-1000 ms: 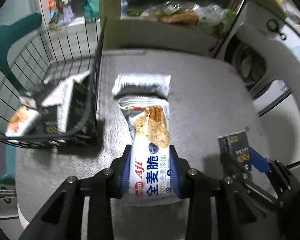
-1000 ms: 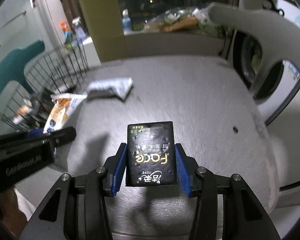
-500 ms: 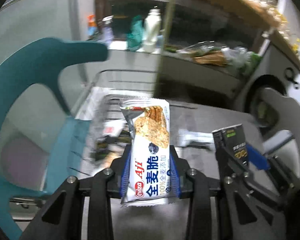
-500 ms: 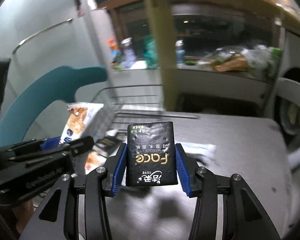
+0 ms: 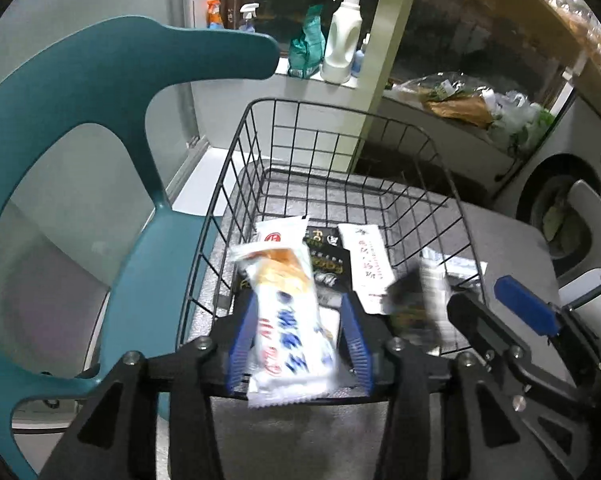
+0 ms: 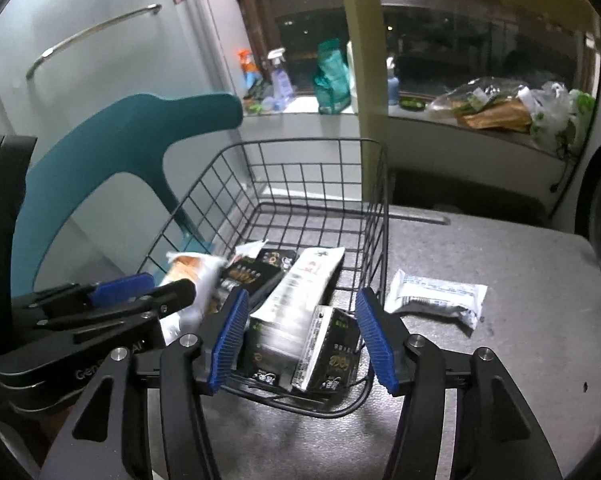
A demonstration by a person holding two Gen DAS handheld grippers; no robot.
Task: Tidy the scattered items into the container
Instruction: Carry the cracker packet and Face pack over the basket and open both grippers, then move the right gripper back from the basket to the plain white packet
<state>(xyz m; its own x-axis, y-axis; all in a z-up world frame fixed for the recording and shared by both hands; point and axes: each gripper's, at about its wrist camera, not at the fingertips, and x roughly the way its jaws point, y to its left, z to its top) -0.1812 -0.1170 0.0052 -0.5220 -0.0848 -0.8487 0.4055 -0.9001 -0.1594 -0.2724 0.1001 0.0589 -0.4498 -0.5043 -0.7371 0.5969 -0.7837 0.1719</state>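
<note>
Both my grippers have just been spreading their jaws over the wire basket [image 5: 236, 184]. On the left gripper [image 5: 298, 338] the blue pads stand clear of the white cracker packet [image 5: 288, 312], which is blurred between them and tilted toward the basket floor; I have no hold on it. On the right gripper [image 6: 302, 338] the pads are likewise apart from the black tissue pack [image 6: 328, 354], which sits loose between them, leaning just inside the basket's near rim. Ahead of my left fingertips the basket already holds a white sachet with a red mark [image 5: 280, 232], a flat black packet [image 5: 324, 256] and a long white wrapper [image 5: 366, 256], all lying on the floor of it. Outside the basket, on the grey table [image 6: 500, 360] to the right of my right fingertips, one silver-white packet [image 6: 436, 298] lies alone.
</note>
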